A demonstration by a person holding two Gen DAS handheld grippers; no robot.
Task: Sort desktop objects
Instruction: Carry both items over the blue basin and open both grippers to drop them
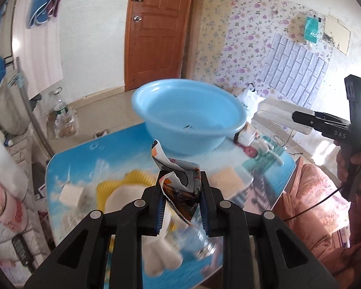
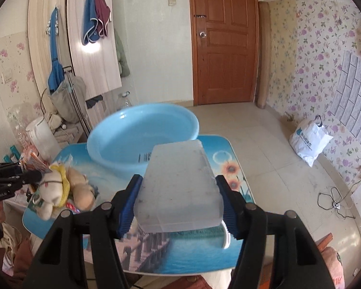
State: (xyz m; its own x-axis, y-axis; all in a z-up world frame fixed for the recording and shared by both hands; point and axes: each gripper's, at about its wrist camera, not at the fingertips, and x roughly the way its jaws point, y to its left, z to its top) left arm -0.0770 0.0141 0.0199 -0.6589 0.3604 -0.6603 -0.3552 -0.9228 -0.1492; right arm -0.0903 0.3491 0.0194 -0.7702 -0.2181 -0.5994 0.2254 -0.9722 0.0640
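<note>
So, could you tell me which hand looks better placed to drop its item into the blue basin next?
Probably the left. Its left gripper holds a crumpled wrapper right before the blue basin, while the right gripper, gripping a translucent box, sits farther back.

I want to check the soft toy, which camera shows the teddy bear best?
The right wrist view: the teddy bear lies sharp and whole on the table. The left wrist view shows it blurred, largely hidden behind the left gripper.
</note>
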